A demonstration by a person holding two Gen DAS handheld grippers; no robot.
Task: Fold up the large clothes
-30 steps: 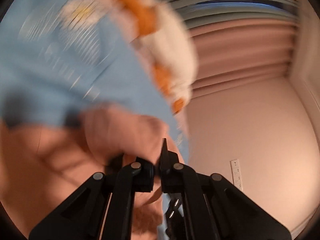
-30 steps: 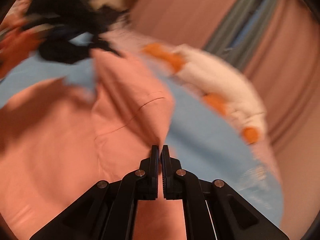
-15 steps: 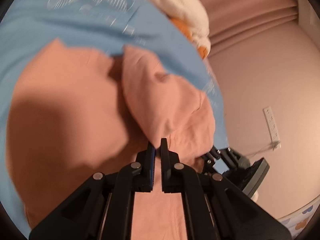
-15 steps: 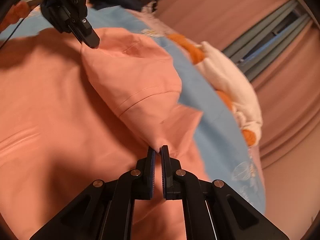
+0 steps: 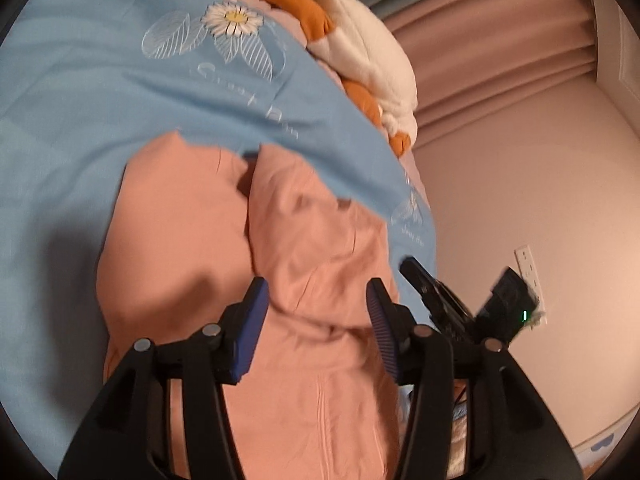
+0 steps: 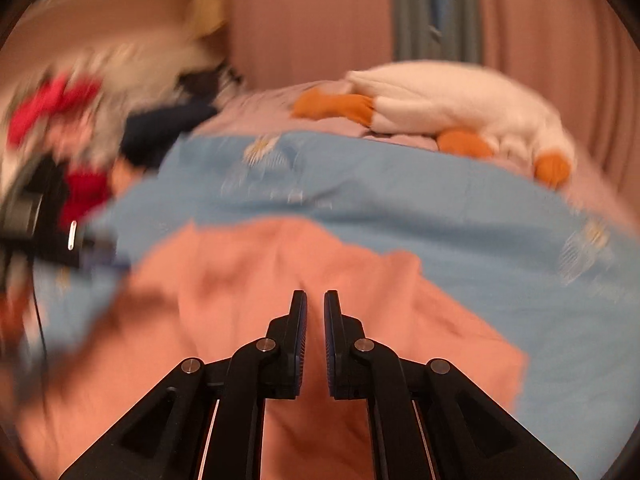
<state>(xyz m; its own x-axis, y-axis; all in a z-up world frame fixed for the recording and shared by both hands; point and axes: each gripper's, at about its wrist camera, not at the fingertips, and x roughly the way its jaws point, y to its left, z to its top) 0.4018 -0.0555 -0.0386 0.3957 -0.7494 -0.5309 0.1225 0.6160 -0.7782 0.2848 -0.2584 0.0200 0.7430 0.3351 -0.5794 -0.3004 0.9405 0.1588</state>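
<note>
A large salmon-pink garment lies on a light blue bedspread, with a fold laid over its middle. My left gripper is open just above it, holding nothing. In the right wrist view the same garment lies flat under my right gripper, whose jaws stand a narrow gap apart with no cloth between them. The right gripper's body shows at the garment's right edge in the left view. The right view is blurred.
A white and orange plush toy lies at the far end of the bed; it also shows in the left wrist view. A heap of mixed clothes lies far left. Curtains and a wall socket stand beyond the bed.
Both grippers have let go of the pink garment's fold, which now lies on the garment. The left jaws opened wide; the right jaws parted slightly and the right gripper swung round.
</note>
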